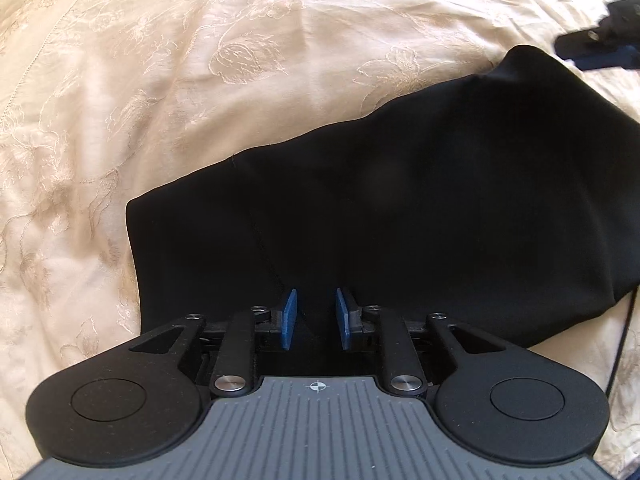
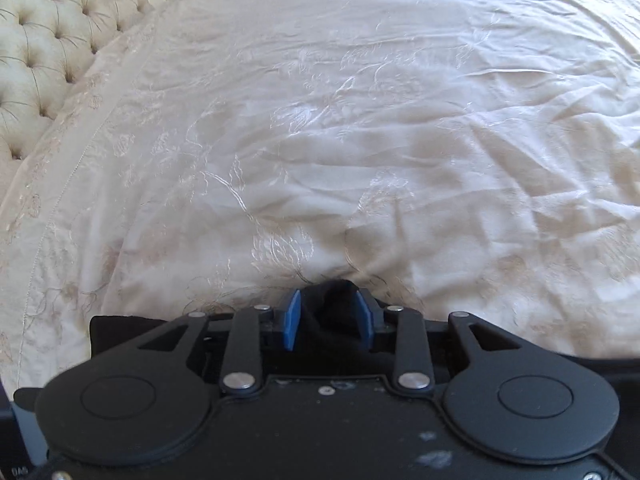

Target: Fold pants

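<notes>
The black, soft-fabric pants (image 1: 400,220) lay on the cream embroidered bedspread (image 1: 200,80) of the bed, already doubled into one broad dark band. In the left wrist view their long axis ran on a slant, from a squared end near the left tool (image 1: 316,318) up and away toward the far right, where the cloth narrowed to a rounded tip.

The left tool hovered over the near end with its blue pads (image 1: 289,318) parted and nothing visibly pinched between them, so it looked released. The right tool (image 2: 329,320) sat at the far tip with a bunched peak of black cloth rising between its pads; the pads stood apart, so I could not tell whether it was truly clamped or only cradling the fabric. One tool at each end probably served to keep the band taut and aligned for bringing one end over the other. The cream tufted headboard (image 2: 48,40) stood at the bed's far left edge.
</notes>
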Tool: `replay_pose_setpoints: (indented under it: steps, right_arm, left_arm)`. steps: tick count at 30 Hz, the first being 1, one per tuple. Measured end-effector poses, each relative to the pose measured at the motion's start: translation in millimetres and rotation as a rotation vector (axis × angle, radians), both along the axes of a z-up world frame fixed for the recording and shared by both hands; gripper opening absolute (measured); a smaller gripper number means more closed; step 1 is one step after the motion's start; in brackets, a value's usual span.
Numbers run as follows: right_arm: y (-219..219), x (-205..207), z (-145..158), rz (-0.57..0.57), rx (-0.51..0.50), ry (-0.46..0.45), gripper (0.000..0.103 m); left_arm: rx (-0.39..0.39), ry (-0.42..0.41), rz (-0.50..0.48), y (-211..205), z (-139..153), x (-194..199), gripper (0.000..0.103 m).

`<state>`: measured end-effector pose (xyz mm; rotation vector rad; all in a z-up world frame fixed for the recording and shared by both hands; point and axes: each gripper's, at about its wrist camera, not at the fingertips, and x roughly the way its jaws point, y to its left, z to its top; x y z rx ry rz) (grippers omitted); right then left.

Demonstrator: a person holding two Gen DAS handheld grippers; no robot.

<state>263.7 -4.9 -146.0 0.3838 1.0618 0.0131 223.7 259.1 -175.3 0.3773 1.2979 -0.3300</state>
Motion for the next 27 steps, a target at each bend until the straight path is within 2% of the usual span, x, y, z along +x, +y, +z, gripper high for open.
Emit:
replay_pose_setpoints:
  steps: [4, 8, 12, 16, 21, 24, 27]
  right_arm:
    - [-11.4, -61.2, 7.5, -0.033, -0.03, 0.027, 0.033]
    - [-25.1, -121.8, -2.8, -0.117, -0.029, 0.099, 0.033]
    - [-39.9, -164.6, -13.1, -0.203, -0.051, 0.139, 0.033]
    - [-66.3, -187.6, -16.8, -0.247, -0.053, 0.132, 0.033]
    - [-107.9, -187.7, -25.7, -0.233, -0.075, 0.114, 0.033]
    - [-141.3, -191.5, -32.2, -0.236, -0.087, 0.114, 0.033]
    - [-176.4, -199.6, -41.2, -0.25, -0.107, 0.141, 0.031]
  left_arm:
    - [-0.005, -0.009, -0.006, -6.2, 6.7, -1.4, 0.021]
    - [-0.03, -0.023, -0.038, -15.8, 20.2, -10.7, 0.021]
    - [-0.057, -0.045, -0.103, -45.9, 33.2, -29.3, 0.021]
    - [-0.103, -0.058, -0.157, -90.2, 42.5, -44.3, 0.021]
    - [-0.136, -0.115, -0.22, -168.7, 42.5, -46.0, 0.021]
    - [-0.098, -0.148, -0.239, -213.6, 25.9, -33.1, 0.021]
    - [-0.016, -0.131, -0.168, -243.3, 3.0, -4.6, 0.021]
